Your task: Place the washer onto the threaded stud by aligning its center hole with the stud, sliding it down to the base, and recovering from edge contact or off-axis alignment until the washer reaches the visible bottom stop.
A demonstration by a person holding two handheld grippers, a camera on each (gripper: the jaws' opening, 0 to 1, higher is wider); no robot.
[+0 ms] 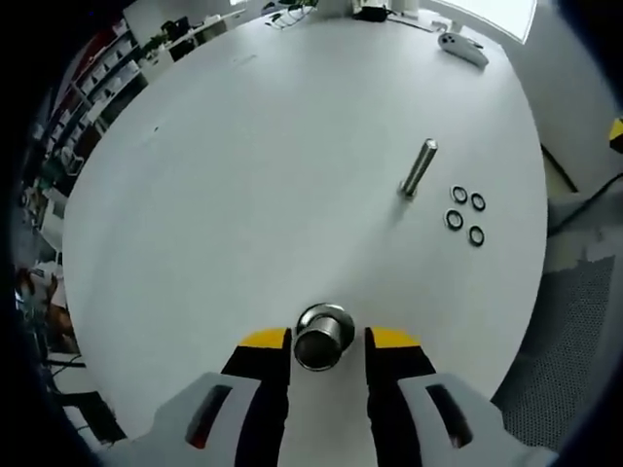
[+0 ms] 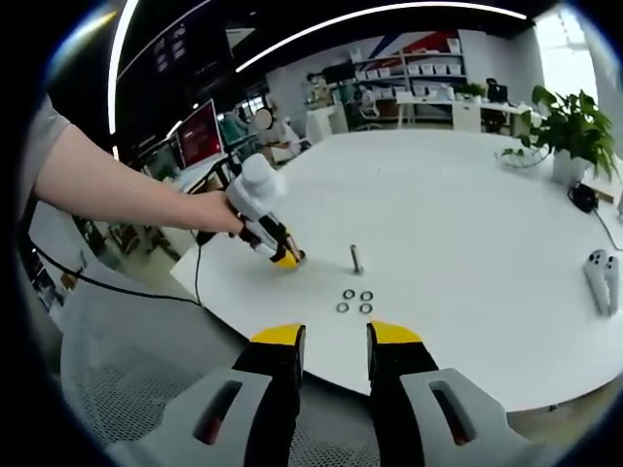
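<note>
L gripper point(image 1: 328, 342) jaws spread, straddling metal cylinder point(image 1: 323, 337), not clamped. R gripper point(image 2: 336, 336) spread, empty. Washers point(image 1: 465, 216) beside stud point(image 1: 419, 168). Next: pinch one washer by rim, keep flat, center hole over stud.

A large round white table point(image 2: 467, 233) stands in an open-plan office. Behind it are white desks point(image 2: 443, 102), shelving with storage boxes point(image 2: 414, 68) and a dark monitor with a red screen point(image 2: 198, 136). A green potted plant point(image 2: 569, 131) sits on the far table edge. Curved white strip lights point(image 2: 389, 15) cross the dark ceiling. Grey patterned carpet point(image 1: 569, 321) covers the floor.
</note>
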